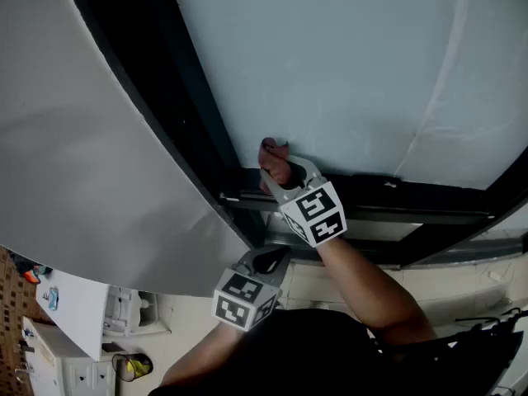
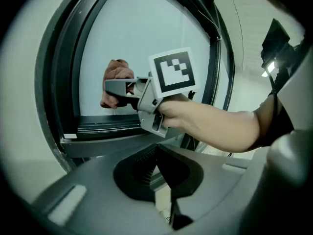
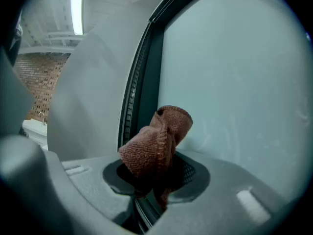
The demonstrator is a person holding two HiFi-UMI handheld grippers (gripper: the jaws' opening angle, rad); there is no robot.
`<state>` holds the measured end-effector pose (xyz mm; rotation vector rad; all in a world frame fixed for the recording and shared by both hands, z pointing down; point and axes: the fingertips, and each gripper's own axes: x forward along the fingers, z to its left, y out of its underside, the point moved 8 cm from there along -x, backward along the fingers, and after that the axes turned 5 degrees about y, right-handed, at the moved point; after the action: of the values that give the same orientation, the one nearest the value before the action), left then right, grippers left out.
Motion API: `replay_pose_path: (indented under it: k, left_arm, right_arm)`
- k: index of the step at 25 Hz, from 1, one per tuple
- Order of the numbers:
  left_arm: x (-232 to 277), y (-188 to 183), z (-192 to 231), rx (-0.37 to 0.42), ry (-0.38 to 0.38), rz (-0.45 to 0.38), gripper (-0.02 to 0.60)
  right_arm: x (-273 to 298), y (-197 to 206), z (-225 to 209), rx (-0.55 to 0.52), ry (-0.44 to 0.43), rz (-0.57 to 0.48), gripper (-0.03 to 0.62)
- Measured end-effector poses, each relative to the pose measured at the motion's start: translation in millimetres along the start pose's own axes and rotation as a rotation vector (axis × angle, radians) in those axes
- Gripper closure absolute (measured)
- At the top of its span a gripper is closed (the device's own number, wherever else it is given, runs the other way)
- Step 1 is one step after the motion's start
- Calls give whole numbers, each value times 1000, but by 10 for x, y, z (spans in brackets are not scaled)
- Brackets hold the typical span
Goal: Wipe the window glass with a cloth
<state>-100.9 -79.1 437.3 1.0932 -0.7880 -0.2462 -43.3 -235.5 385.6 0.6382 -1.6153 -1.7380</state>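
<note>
A reddish-brown cloth (image 1: pixel 275 162) is bunched against the lower left corner of the pale window glass (image 1: pixel 346 64), just above the dark bottom rail (image 1: pixel 396 196). My right gripper (image 1: pixel 280 175) is shut on it, and the cloth (image 3: pixel 156 141) sticks out between its jaws, touching the glass (image 3: pixel 234 82). Lower down, my left gripper (image 1: pixel 268 261) hangs below the sill with its jaws shut and nothing in them. The left gripper view shows the right gripper (image 2: pixel 111 88), its cloth (image 2: pixel 115 80) and the hand holding it in front of the glass (image 2: pixel 137 33).
A dark window frame (image 1: pixel 190 114) runs up the left side of the glass. A white wall panel (image 1: pixel 74 163) lies left of it. White furniture (image 1: pixel 74 312) stands at the lower left. A brick wall (image 3: pixel 34 82) and a ceiling light (image 3: pixel 77 9) show far behind.
</note>
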Motion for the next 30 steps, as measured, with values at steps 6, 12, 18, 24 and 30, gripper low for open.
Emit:
replay_pose_path:
  k: [6,12,18,24,30]
  left_arm:
    - [-250,61,315,0,-2,-13,565]
    - [-373,63,506,13,32,-28,565]
    - [-417,80,611,20,83,-19,565]
    - [-408,95,656,34,132,-8,565]
    - [-380,152,655,49,159,12,565]
  right_arm:
    - [574,60,259,-58,-9,47,487]
    - [800,112,314,-70,26,75,487]
    - [898,94,361,-78,56,89,487]
    - [806,120,318,-106,108,110,487]
    - [613,201,181,-107,174,119,488]
